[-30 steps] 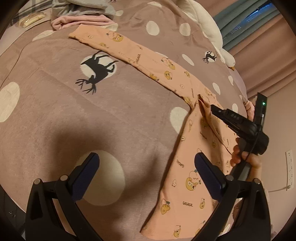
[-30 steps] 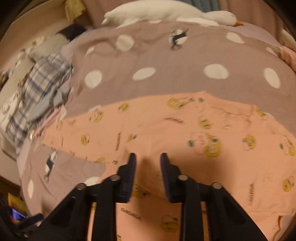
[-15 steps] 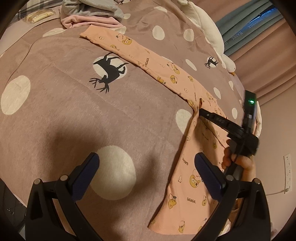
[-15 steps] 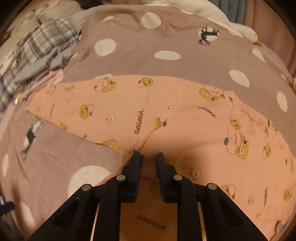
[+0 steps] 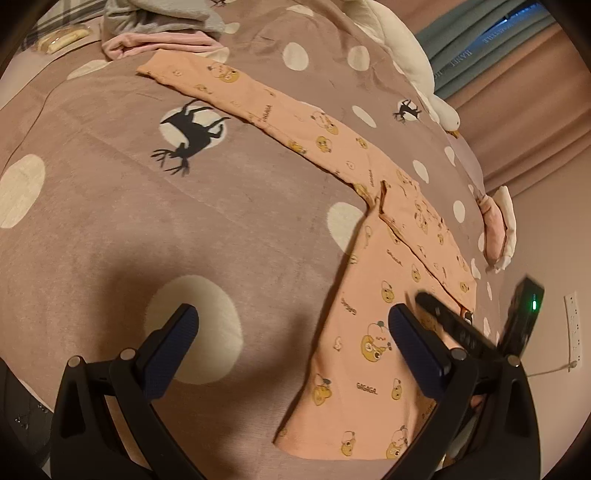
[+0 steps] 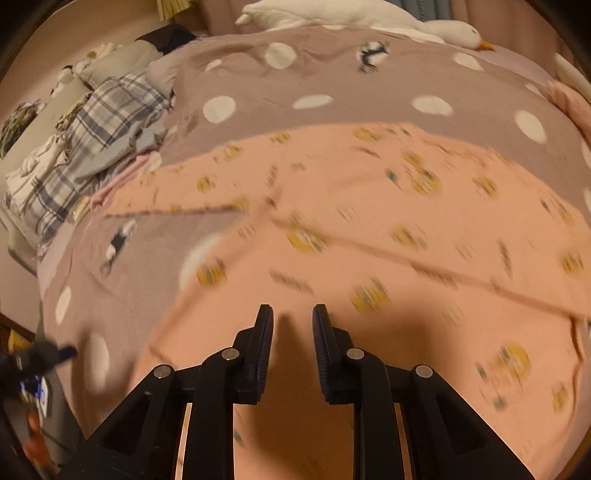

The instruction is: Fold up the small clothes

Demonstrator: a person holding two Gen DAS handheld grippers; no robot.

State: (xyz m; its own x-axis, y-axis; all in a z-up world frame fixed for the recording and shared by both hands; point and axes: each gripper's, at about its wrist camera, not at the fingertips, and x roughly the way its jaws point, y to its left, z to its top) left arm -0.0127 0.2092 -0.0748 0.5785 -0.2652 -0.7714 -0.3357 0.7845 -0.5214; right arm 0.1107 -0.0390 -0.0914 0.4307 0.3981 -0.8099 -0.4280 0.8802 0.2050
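Peach pyjama trousers (image 5: 373, 280) printed with yellow cartoon figures lie spread flat on the brown dotted bedspread (image 5: 221, 221), one leg stretching to the far left. My left gripper (image 5: 291, 317) hovers open and empty over the bedspread, its right finger above the near leg's edge. The right gripper (image 5: 424, 297) shows just behind that finger, low over the same leg. In the blurred right wrist view, the right gripper (image 6: 293, 314) stands over the trousers (image 6: 369, 221) with a narrow gap between its fingers and nothing in it.
A white goose plush (image 5: 399, 48) lies along the far side of the bed. Grey and pink clothes (image 5: 162, 22) are piled at the far left, beside a plaid cloth (image 6: 103, 122). A pink and white cushion (image 5: 498, 225) sits at the right edge.
The right gripper has slid from the trousers' crotch down along the near leg to beside my left gripper's right finger. The left gripper has barely shifted and stays open.
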